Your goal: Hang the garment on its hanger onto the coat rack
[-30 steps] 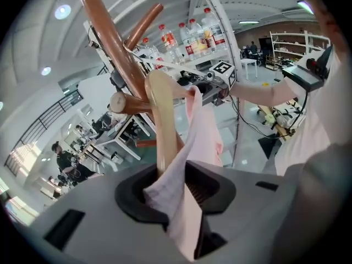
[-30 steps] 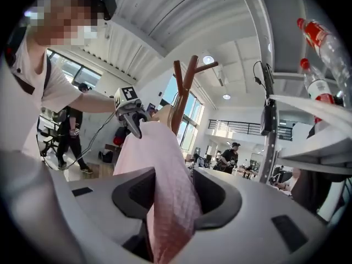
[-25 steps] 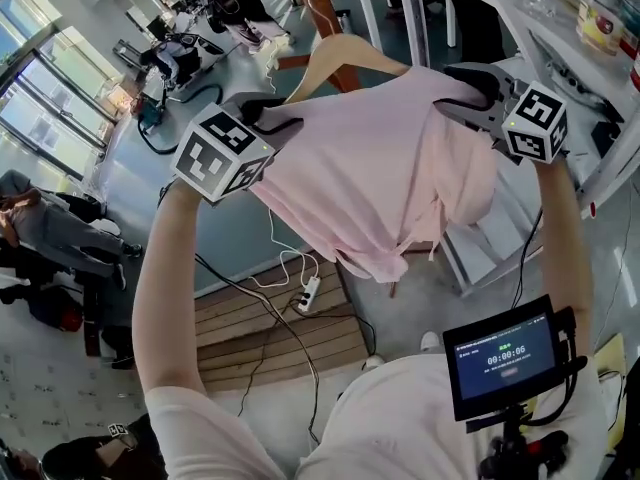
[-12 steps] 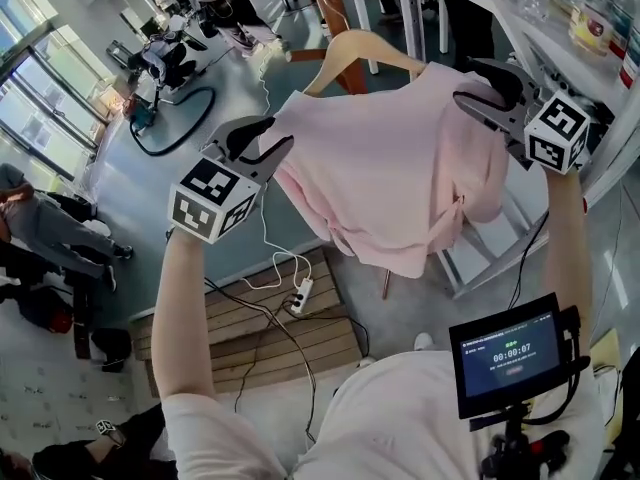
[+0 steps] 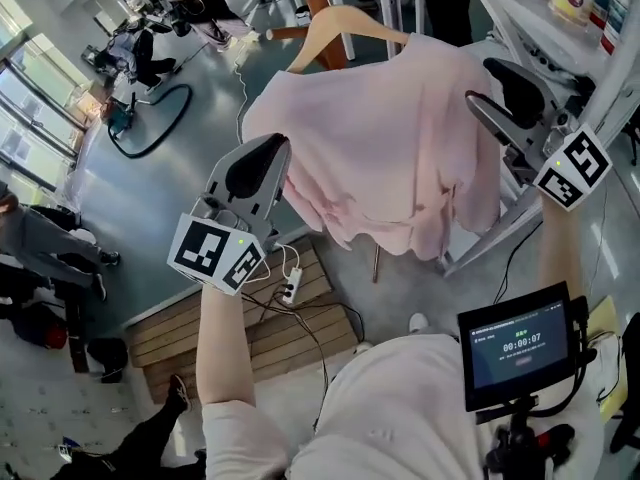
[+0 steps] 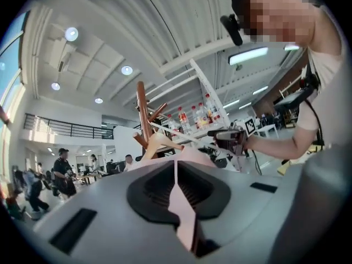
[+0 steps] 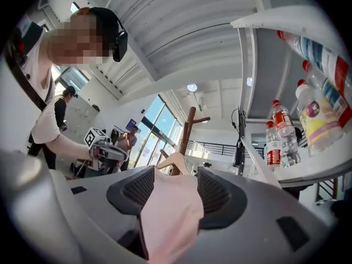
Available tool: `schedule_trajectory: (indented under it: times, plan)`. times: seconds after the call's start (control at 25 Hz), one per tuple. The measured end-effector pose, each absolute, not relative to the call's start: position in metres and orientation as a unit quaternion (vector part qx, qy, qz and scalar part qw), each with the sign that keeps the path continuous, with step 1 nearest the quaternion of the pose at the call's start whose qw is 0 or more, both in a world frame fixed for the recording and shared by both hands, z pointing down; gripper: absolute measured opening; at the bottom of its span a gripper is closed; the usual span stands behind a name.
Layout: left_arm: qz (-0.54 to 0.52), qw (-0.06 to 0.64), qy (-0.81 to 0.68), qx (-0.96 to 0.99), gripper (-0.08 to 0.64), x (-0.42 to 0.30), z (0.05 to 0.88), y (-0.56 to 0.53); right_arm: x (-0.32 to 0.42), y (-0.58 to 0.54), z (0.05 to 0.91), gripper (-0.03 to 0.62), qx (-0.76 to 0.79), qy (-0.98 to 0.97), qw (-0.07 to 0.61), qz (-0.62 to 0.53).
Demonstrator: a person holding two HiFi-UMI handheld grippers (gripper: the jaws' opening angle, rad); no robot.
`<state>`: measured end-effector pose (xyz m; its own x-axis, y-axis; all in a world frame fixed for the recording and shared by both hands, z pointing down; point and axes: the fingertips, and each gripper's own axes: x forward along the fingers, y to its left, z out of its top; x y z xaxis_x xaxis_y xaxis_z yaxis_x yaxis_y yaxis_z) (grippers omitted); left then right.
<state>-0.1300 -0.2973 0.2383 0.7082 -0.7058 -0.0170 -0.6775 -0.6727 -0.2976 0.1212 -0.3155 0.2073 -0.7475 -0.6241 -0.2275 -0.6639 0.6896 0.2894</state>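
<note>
The jaws of the left gripper (image 5: pixel 273 150) are closing to a narrow slit on the left edge of the pale pink fabric garment (image 5: pixel 380 138), those of the right gripper (image 5: pixel 481 82) are standing wide around its right shoulder, and the garment is hanging on a light wooden hanger (image 5: pixel 335 30) by the far brown wooden coat rack (image 7: pixel 190 128).

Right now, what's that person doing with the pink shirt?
A person holds a gripper in each hand beside a pink shirt on a wooden hanger. The left gripper is closing its fingers on a thin bit of the shirt's edge. The right gripper is open, with cloth loose between its fingers. The hanger seems to hang at the coat rack, but its hook is hidden.
</note>
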Motion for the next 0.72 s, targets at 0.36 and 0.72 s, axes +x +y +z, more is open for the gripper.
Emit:
schedule_trajectory:
  times: [0.36,0.72]
  plan:
    - [0.059,0.030,0.349,-0.935,0.006,-0.114,0.249,-0.213,0.090,-0.208,0.210,0.249,-0.363,0.916,0.055,0.159]
    - [0.106,-0.092,0.309,-0.941,0.006,-0.090,0.306,-0.191,0.071,-0.178,0.268,0.245,-0.366,0.921,0.090,0.101]
